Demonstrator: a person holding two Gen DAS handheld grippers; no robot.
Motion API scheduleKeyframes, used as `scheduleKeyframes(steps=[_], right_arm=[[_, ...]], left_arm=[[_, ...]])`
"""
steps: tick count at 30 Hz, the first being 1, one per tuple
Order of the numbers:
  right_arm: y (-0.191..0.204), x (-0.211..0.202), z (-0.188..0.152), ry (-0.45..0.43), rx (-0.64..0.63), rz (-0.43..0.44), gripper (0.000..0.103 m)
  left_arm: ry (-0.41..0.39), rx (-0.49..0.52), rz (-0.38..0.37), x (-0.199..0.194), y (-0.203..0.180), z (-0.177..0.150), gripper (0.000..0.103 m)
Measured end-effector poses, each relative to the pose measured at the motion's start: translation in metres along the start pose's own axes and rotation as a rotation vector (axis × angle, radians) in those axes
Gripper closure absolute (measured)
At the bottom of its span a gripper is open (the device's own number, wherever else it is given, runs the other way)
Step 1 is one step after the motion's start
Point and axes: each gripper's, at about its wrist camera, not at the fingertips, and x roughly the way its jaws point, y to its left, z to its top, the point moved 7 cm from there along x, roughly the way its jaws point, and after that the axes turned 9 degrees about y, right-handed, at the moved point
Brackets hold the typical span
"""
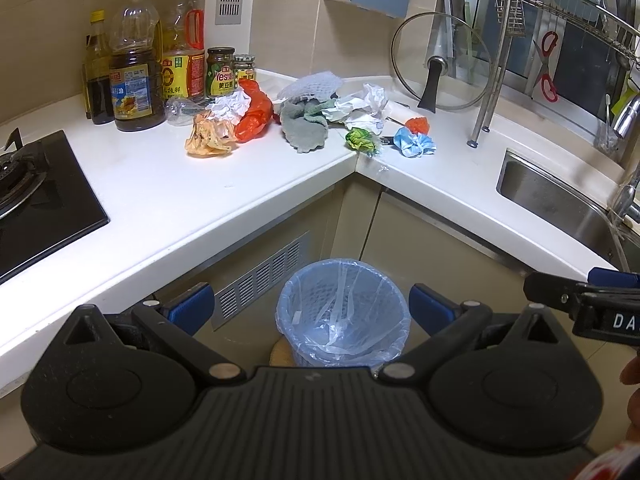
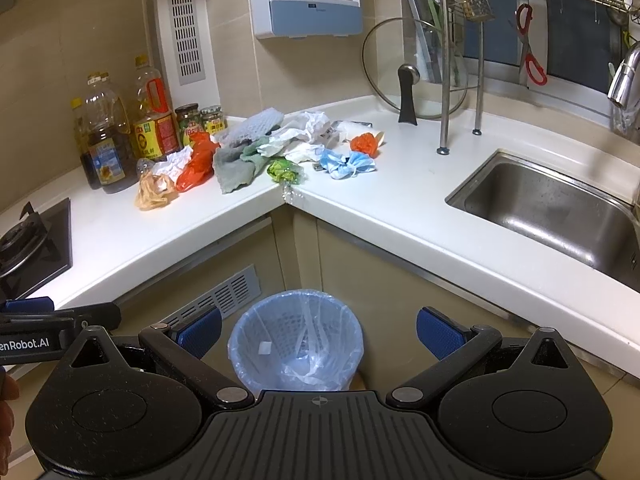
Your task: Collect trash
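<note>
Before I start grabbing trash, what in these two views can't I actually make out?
- Bin floor: both views, covered by the crumpled liner and cut off by the gripper body.
- Items under the trash pile: both views, gray cloth and papers overlap them.
- Small dark object beside the blue mask: too small to identify.
- Sink: left view, cut off by the right edge.
- Stove: both views, cropped at left.

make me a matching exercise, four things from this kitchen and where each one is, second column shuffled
Things:
1. bin
2. glass lid
3. scissors
4. orange bag

Places:
A. hanging by the window
B. on the floor below the counter corner
C. on the counter in the trash pile
D. leaning upright at the wall near the dish rack

Pairs: 1-B, 2-D, 3-A, 4-C
</note>
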Motion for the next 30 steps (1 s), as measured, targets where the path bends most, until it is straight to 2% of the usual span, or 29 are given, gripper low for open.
scheduleKeyframes(steps=[30], right_arm=[[-0.0002,0.0008,0.001,-0.003,-0.001,0.0,0.0]], left_arm=[[-0.004,-0.004,-0.005,-0.001,0.0031,0.0013,0.0]])
